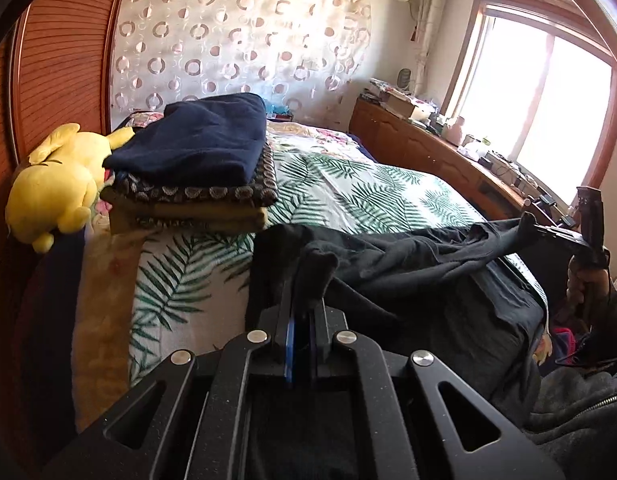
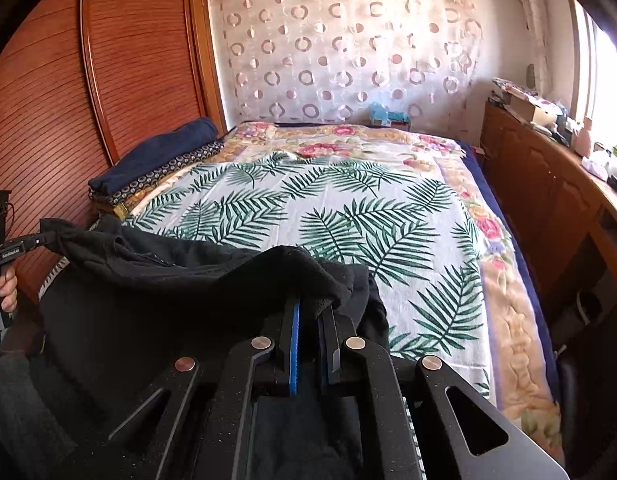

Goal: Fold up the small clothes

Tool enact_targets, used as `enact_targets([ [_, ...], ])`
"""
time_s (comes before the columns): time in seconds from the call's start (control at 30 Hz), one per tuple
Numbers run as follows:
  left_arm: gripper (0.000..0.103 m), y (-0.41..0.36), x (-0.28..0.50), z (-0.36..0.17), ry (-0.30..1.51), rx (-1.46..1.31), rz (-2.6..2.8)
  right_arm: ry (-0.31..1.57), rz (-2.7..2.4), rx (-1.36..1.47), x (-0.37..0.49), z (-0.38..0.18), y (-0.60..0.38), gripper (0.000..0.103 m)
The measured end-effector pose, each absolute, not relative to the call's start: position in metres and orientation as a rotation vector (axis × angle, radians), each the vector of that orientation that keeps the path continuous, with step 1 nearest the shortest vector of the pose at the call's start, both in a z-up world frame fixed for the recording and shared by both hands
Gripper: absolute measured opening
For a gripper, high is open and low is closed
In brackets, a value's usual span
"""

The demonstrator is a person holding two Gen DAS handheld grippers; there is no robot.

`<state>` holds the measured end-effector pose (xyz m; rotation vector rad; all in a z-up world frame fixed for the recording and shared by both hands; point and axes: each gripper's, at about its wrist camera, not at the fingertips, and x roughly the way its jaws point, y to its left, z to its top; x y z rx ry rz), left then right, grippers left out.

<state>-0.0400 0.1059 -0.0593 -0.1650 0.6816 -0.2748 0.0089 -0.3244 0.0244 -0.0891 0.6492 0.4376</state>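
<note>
My left gripper [image 1: 308,276] and right gripper [image 2: 314,304] each pinch black garment [image 1: 408,264], stretched over near edge of bed [image 2: 348,200]. Folded stack [image 1: 196,168] at bed's side, 3 or 4 pieces done. This garment not yet folded.

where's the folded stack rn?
The folded stack sits on the bed's left edge by the wooden wardrobe, next to the yellow plush in the left wrist view.

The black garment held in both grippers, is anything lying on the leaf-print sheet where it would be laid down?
Nothing visible: the leaf-print sheet ahead of the black garment lies bare. The stack of folded clothes sits off at its far left edge.
</note>
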Motion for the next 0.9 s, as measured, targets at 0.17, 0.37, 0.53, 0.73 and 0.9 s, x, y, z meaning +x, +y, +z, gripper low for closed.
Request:
enact_targets([
  [0.17, 0.006, 0.105, -0.06, -0.061, 0.687, -0.172, -0.273, 0.679, 0.438, -0.117, -0.005, 0.036, -0.326, 0.007],
  [0.37, 0.009, 0.102, -0.071, -0.069, 0.741, -0.14, -0.239, 0.765, 0.463, -0.162, -0.021, 0.021, -0.323, 0.007],
  [0.53, 0.04, 0.11, -0.066, -0.072, 0.747, -0.133, -0.208, 0.829, 0.445, -0.171, -0.015, 0.001, -0.323, 0.011],
  [0.73, 0.081, 0.125, -0.055, -0.058, 0.709, -0.13, -0.183, 0.79, 0.401, -0.177, -0.015, 0.019, -0.339, 0.049],
  [0.9, 0.081, 0.124, -0.029, -0.051, 0.696, -0.098, -0.161, 0.718, 0.341, -0.188, -0.007, 0.037, -0.346, 0.054],
])
